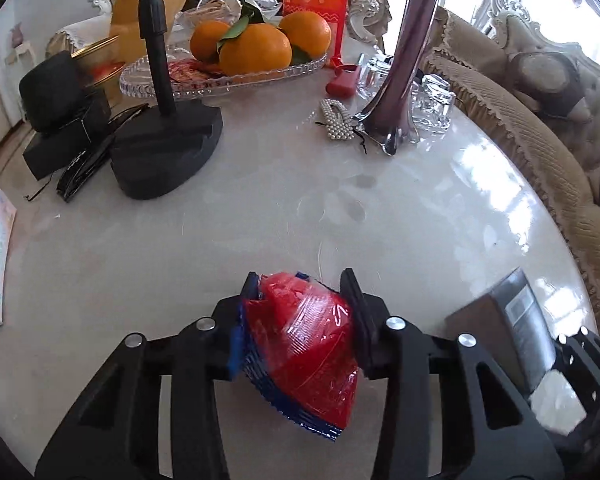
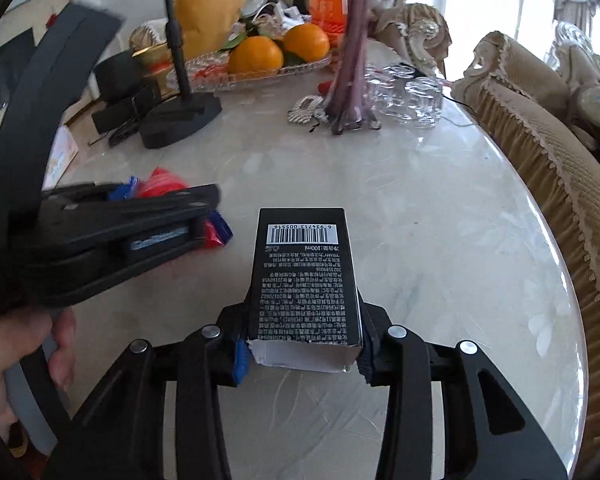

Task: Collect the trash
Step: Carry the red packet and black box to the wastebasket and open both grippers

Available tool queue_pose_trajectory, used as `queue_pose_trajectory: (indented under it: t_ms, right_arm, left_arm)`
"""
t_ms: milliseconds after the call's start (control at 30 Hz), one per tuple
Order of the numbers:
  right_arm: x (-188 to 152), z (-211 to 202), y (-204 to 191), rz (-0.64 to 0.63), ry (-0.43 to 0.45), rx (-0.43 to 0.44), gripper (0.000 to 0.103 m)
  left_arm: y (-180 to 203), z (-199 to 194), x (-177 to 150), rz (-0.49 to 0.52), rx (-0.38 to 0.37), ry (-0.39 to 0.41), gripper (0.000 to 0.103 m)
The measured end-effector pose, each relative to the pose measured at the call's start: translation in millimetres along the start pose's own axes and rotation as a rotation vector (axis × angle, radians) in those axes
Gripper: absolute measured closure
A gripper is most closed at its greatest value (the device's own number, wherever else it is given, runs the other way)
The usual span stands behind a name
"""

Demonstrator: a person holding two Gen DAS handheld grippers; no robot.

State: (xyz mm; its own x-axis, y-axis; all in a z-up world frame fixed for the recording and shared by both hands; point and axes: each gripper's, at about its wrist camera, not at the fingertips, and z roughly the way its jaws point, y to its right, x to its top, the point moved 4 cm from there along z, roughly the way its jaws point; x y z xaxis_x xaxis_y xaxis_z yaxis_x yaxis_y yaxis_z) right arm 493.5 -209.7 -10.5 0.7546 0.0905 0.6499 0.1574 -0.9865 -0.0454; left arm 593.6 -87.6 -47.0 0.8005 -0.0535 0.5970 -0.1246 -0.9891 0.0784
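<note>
My left gripper (image 1: 300,280) is shut on a crumpled red and blue plastic wrapper (image 1: 308,344) and holds it just above the marble table (image 1: 420,208). My right gripper (image 2: 304,320) is shut on a black carton with a barcode (image 2: 304,276), its torn white end toward the camera. The carton also shows at the right edge of the left wrist view (image 1: 516,320). The left gripper (image 2: 204,196) with the wrapper (image 2: 162,182) shows at the left of the right wrist view, close beside the carton.
At the back of the table stand a glass tray of oranges (image 1: 256,48), a black stand with a heavy base (image 1: 164,152), a purple glass vase (image 1: 400,92), clear glass jars (image 1: 432,100), a pearl hair clip (image 1: 336,120) and black boxes (image 1: 60,120). Upholstered chairs (image 1: 540,168) ring the right edge.
</note>
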Motion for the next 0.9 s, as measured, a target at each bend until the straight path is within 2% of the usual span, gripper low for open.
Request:
queue_pose_trajectory:
  t_ms: [100, 200, 300, 400, 500, 567, 633, 733, 833, 900]
  right_arm:
    - [1, -3, 6, 0.057, 0.021, 0.056, 0.065]
    - [-1, -7, 6, 0.091, 0.018, 0.130, 0.065]
    - [-8, -34, 0, 0.127, 0.061, 0.205, 0.065]
    - [-38, -89, -17, 0.144, 0.143, 0.321, 0.065]
    - [-113, -160, -45, 0.103, 0.182, 0.434, 0.065]
    - [-160, -196, -56, 0.086, 0.171, 0.470, 0.065]
    - [-217, -234, -66, 0.071, 0.130, 0.485, 0.065]
    - [-286, -274, -73, 0.089, 0.053, 0.482, 0.065]
    - [-346, -298, -76, 0.133, -0.045, 0.457, 0.065]
    - [-377, -295, -77, 0.159, -0.116, 0.434, 0.065]
  left_arm:
    - [-8, -10, -4, -0.010, -0.013, 0.005, 0.063]
    - [-18, -49, -18, -0.025, -0.065, 0.047, 0.064]
    - [-25, -121, -56, 0.029, -0.108, 0.105, 0.064]
    - [-27, -181, -105, 0.085, -0.143, 0.131, 0.064]
    - [-23, -248, -184, 0.124, -0.219, 0.130, 0.063]
    - [-19, -276, -229, 0.119, -0.257, 0.121, 0.063]
    - [-9, -304, -285, 0.124, -0.295, 0.100, 0.063]
    - [6, -337, -369, 0.154, -0.334, 0.055, 0.063]
    - [13, -345, -438, 0.138, -0.378, -0.052, 0.063]
    - [16, -330, -472, 0.125, -0.393, -0.126, 0.062]
